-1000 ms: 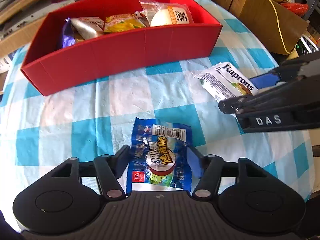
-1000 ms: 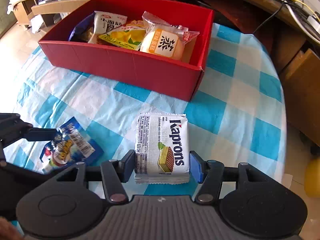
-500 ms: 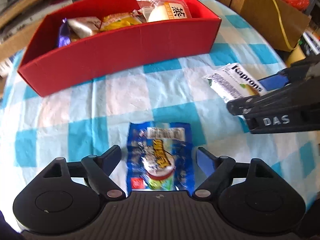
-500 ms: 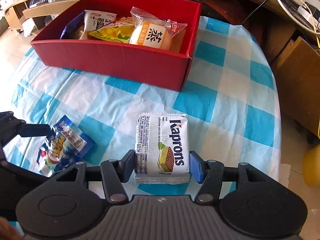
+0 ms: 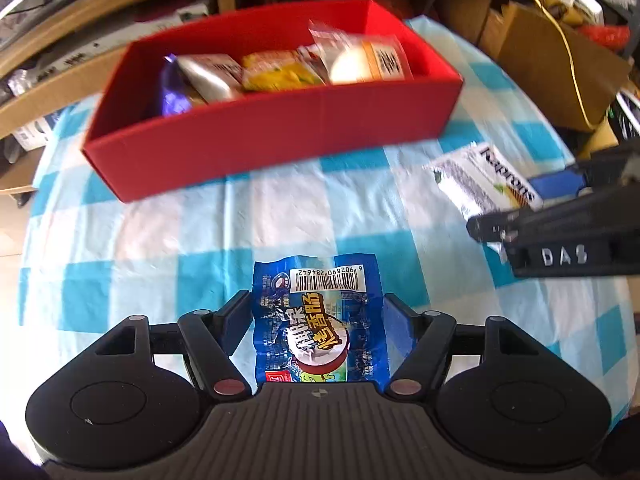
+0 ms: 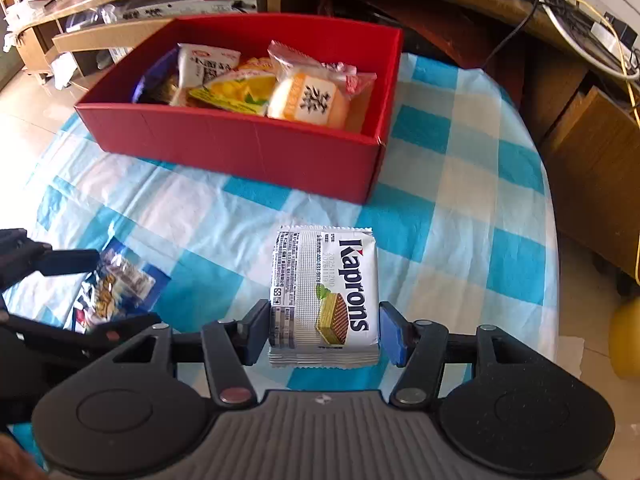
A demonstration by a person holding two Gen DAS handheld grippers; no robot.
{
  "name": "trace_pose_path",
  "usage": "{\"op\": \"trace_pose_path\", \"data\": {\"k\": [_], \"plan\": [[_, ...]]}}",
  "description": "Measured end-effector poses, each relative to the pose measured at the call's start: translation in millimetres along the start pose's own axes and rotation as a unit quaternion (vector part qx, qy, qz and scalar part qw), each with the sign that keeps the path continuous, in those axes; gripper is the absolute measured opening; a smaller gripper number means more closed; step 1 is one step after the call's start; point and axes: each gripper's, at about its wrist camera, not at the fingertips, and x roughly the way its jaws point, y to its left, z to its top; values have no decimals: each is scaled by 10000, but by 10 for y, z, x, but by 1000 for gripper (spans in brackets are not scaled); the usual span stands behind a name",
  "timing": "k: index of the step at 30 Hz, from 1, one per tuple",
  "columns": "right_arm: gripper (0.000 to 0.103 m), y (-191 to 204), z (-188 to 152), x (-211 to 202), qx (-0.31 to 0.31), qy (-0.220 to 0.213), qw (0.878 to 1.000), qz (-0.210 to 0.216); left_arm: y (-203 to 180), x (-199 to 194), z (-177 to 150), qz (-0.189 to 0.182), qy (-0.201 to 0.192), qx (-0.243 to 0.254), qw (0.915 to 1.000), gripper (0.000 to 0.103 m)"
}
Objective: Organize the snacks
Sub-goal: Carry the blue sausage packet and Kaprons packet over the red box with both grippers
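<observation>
Left tongs (image 5: pixel 318 312) clasp the blue sausage packet (image 5: pixel 320 320); right tongs (image 6: pixel 324 326) clasp the Kaprons wafer pack (image 6: pixel 325 292).
Both packs are above the table (image 6: pixel 460 200), outside the red box (image 6: pixel 248 144) that already holds four snacks; two deposits remain.

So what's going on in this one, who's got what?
A person is sorting snacks with a claw in each hand. The left claw is shut on a blue sausage packet. The right claw is shut on a white wafer pack. Both are over the checked tablecloth, short of the red box, which already holds several snacks, among them a wrapped bun.
</observation>
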Motion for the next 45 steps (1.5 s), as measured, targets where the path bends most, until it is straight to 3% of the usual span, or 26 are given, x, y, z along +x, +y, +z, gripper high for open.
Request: {"op": "trace_pose_path", "data": {"k": [13,45], "plan": [[69,216,215,-203,-90,-395,9992,53,164,-148,250,153,-360,-246,9989,75],[69,234,913,-419,347,-1152,9927,27,466,-280,932,592,-1021,-400,9922,75]]}}
